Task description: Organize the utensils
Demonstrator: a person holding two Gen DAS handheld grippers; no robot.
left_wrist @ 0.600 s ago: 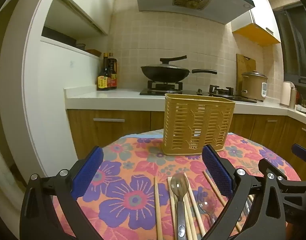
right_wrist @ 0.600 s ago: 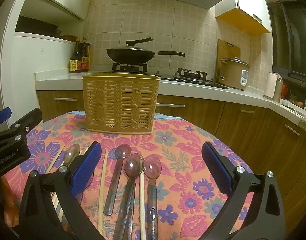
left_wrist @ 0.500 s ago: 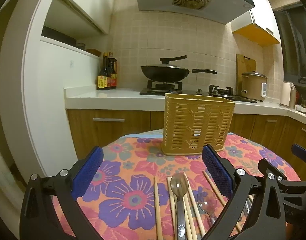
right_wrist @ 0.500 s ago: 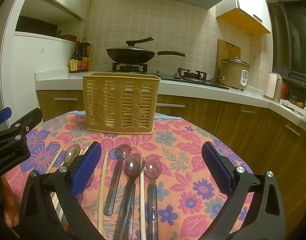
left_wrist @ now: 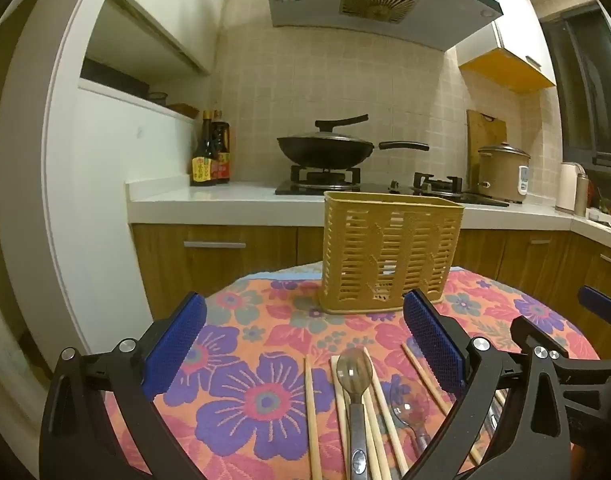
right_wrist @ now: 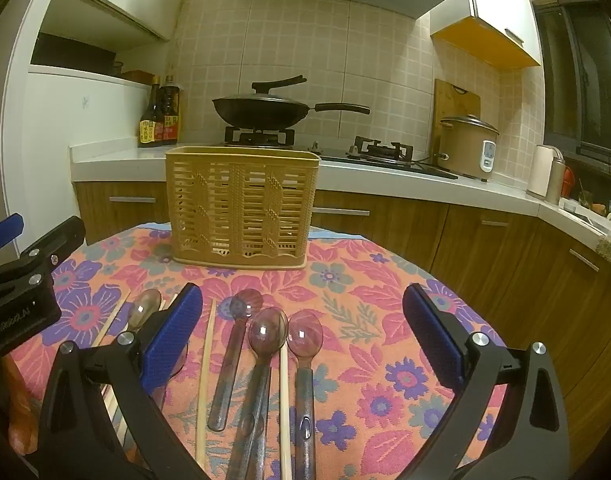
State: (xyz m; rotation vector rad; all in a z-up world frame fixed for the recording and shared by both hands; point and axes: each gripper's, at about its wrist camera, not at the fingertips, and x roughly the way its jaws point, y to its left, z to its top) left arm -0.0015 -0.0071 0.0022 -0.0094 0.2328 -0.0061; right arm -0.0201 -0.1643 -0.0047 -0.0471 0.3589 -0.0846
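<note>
The left hand-held gripper (left_wrist: 303, 350) hangs released above the near part of the desk (left_wrist: 241, 392), its blue pads spread wide with nothing between them. Below its gap lie wooden chopsticks (left_wrist: 311, 412) and a brown spoon (left_wrist: 355, 372), handles running toward the camera; a clear spoon (left_wrist: 409, 402) lies just right of them, partly under the right finger. To the left of the chopsticks the floral cloth lies bare out to the desk's rounded edge.

The right hand-held gripper (right_wrist: 303, 342) is likewise released, jaws wide and holding nothing. Under its gap three translucent spoons (right_wrist: 267, 334) lie side by side, bowls pointing away, with single chopsticks (right_wrist: 205, 376) beside and between them. Right of the last spoon the cloth is free up to the desk's right rim, where the cupboard fronts (right_wrist: 505, 256) drop away.

Ahead of both, the yellow slatted utensil basket (right_wrist: 241, 208) stands upright near the desk's far edge, well apart from the utensils, with a band of bare cloth between them. Its open top sits above the level of the pads. Behind it runs a white kitchen counter (right_wrist: 117, 160) with a wok (right_wrist: 265, 112) on the stove and a rice cooker (right_wrist: 467, 146) farther right.
</note>
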